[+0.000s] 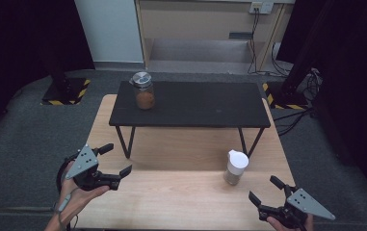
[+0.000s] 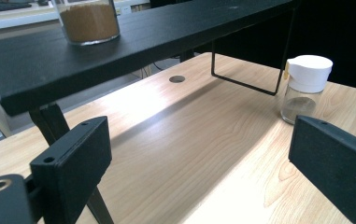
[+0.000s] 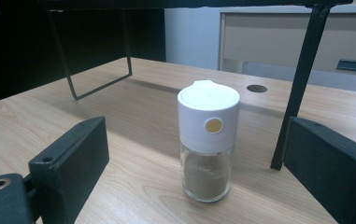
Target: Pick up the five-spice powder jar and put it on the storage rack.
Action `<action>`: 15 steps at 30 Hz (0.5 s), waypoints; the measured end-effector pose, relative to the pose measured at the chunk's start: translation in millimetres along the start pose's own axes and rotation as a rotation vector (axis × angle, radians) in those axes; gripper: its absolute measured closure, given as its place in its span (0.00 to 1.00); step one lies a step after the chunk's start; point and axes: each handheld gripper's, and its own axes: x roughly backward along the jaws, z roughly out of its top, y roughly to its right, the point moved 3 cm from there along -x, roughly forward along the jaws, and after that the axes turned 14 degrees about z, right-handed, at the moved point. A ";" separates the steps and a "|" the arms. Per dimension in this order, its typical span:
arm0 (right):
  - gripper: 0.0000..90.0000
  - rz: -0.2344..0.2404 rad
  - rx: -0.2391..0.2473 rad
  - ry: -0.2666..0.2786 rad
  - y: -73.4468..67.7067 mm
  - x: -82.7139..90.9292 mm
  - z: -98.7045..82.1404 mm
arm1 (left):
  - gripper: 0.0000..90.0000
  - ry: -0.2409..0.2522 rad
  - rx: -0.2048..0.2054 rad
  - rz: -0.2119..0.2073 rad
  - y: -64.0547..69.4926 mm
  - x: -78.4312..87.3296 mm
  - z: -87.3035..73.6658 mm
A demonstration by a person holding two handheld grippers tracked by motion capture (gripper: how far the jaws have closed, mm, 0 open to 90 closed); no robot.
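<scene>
Right gripper view looks along my right tool (image 3: 199, 172), jaws spread wide and clasping nothing. Just ahead, between the lines of the two jaws but short of them, stands the shaker (image 3: 208, 144): glass body with brownish powder, white cap with a yellow dot facing me. It is upright on the counter (image 3: 49, 107), close beside a black leg of the shelf (image 3: 302, 79).

From the high view my right tool (image 1: 267, 189) sits at the near right corner of the counter (image 1: 181, 192), pointing up and left at the shaker (image 1: 235, 167), which is near but apart from the jaw tips.

My left tool (image 1: 115, 159) is at the near left edge, held in my left hand (image 1: 77, 192), jaws also released and empty, aimed right across the counter. In the left gripper view that tool (image 2: 199, 158) faces open wood, with the shaker (image 2: 305, 88) well off toward the right jaw's side.

Farther out, the shelf (image 1: 190, 103) spans the back of the counter, and a jar (image 1: 143, 90) of orange-brown powder with a metal lid stands near its left end.
</scene>
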 end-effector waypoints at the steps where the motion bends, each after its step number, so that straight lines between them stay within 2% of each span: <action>1: 0.08 0.000 0.000 0.000 0.0 0.0 0.0 | 0.05 0.000 -0.003 0.003 0.9 0.5 -2.3; 8: 0.08 -0.001 0.001 0.001 -0.2 0.1 -0.1 | 0.05 -0.017 -0.019 0.007 7.5 2.2 -14.8; 15: 0.08 -0.002 0.003 0.002 -0.5 0.1 -0.1 | 0.05 -0.017 -0.018 0.010 11.5 3.1 -24.0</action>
